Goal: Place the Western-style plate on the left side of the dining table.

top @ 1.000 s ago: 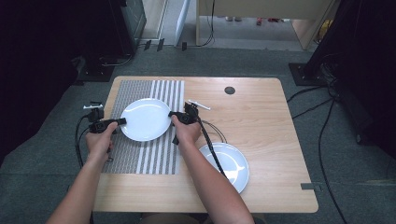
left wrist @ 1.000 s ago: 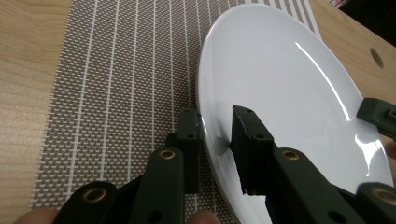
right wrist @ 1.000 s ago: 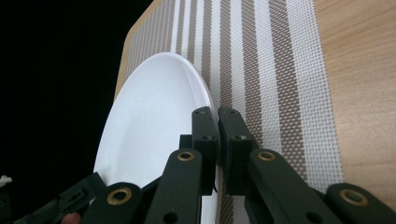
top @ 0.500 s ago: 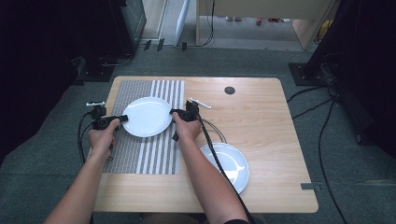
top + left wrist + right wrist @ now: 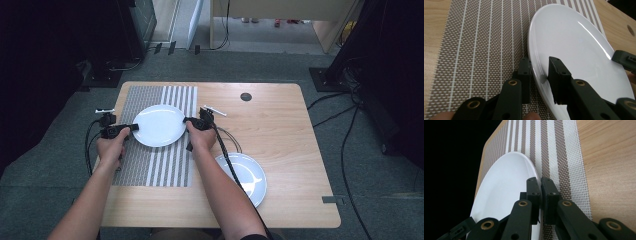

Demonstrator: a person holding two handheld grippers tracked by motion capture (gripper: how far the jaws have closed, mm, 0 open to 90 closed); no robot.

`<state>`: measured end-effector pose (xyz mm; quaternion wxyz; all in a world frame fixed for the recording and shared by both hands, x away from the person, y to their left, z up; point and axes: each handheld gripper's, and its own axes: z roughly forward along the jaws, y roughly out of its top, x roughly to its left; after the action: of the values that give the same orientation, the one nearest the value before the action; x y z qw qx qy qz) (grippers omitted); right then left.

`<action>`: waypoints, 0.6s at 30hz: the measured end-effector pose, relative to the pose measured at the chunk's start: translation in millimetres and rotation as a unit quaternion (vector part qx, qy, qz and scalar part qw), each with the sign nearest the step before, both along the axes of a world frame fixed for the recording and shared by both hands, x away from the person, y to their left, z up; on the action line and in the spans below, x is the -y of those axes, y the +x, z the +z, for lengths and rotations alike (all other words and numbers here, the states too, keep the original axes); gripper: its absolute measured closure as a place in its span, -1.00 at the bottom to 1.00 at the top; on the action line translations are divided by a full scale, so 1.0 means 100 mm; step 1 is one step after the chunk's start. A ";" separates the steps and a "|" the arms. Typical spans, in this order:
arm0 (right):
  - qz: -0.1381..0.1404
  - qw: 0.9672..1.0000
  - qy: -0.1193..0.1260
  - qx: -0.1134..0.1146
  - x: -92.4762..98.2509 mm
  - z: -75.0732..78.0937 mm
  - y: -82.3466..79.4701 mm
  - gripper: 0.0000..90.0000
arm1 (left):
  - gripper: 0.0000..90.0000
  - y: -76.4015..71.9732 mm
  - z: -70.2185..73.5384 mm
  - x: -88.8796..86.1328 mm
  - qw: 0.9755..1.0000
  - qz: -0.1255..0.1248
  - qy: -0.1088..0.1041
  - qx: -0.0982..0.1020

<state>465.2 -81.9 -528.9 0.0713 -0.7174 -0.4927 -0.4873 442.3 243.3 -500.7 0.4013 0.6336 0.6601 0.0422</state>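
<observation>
Item one, white plate (image 5: 159, 125): round, glossy, shallow, smooth glaze with a bright streak of reflected light. I hold it by opposite edges over the striped placemat (image 5: 150, 165).

Item two, left gripper (image 5: 131, 128): black two-jaw tool, brass-coloured rivets at the links. In its own view I see my left gripper (image 5: 540, 75) clamped on the plate's rim (image 5: 564, 50), one jaw under the rim, one on top.

Item three, right gripper (image 5: 188, 120): same make. In its own view my right gripper (image 5: 541, 192) is pinched nearly flat on the thin edge of the plate (image 5: 506, 187).

Item four, placemat: woven mesh, brown and white stripes, finer lines on its left half, broad bands on the right. The left gripper view shows its weave (image 5: 474, 50) closely; the high view shows its full rectangle.

Item five, second white plate (image 5: 247, 177): round, glossy, resting on the surface (image 5: 280, 130) near my right forearm, seen from above.

Item six, surface: light wood grain, rounded corners, a small dark round cap (image 5: 245, 96) near its far edge.

Change noted: against the earliest frame, the held plate sits slightly farther from me on the placemat; both grips unchanged.
</observation>
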 end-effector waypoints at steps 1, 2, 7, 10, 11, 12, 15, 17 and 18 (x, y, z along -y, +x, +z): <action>0.001 1.000 -0.001 0.001 0.00 0.00 0.00 0.93 | 0.63 0.00 -0.01 0.00 1.000 -0.001 0.002 -0.003; 0.003 1.000 -0.002 0.000 -0.01 0.00 0.00 0.92 | 0.63 0.00 -0.02 -0.01 1.000 0.000 0.004 -0.004; 0.014 1.000 -0.012 0.008 -0.02 -0.01 -0.01 0.92 | 0.61 -0.02 -0.04 -0.01 1.000 0.002 0.000 -0.002; 0.020 1.000 -0.013 0.010 -0.02 -0.01 -0.01 0.86 | 0.23 -0.02 -0.02 0.03 1.000 -0.011 -0.005 0.003; 0.024 1.000 -0.012 0.015 -0.02 0.00 -0.01 0.80 | 0.10 -0.03 -0.01 0.05 1.000 -0.013 0.007 0.007; 0.027 0.999 -0.016 0.024 -0.02 0.00 -0.02 0.74 | 0.03 -0.05 0.02 0.07 0.999 -0.013 0.026 0.014; 0.040 0.997 -0.034 0.051 -0.02 0.05 -0.04 0.53 | -0.26 -0.08 0.08 0.10 0.998 -0.009 0.065 0.019; 0.046 0.994 -0.052 0.080 0.00 0.10 -0.05 0.40 | -0.39 -0.11 0.12 0.08 0.997 -0.007 0.068 0.022; 0.048 0.992 -0.061 0.095 0.02 0.13 -0.06 0.31 | -0.42 -0.12 0.14 0.07 0.997 -0.006 0.072 0.024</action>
<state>459.5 -83.4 -516.0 0.0041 -0.6464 -0.5602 -0.5180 430.3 236.2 -487.0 0.3711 0.6636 0.6415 0.1024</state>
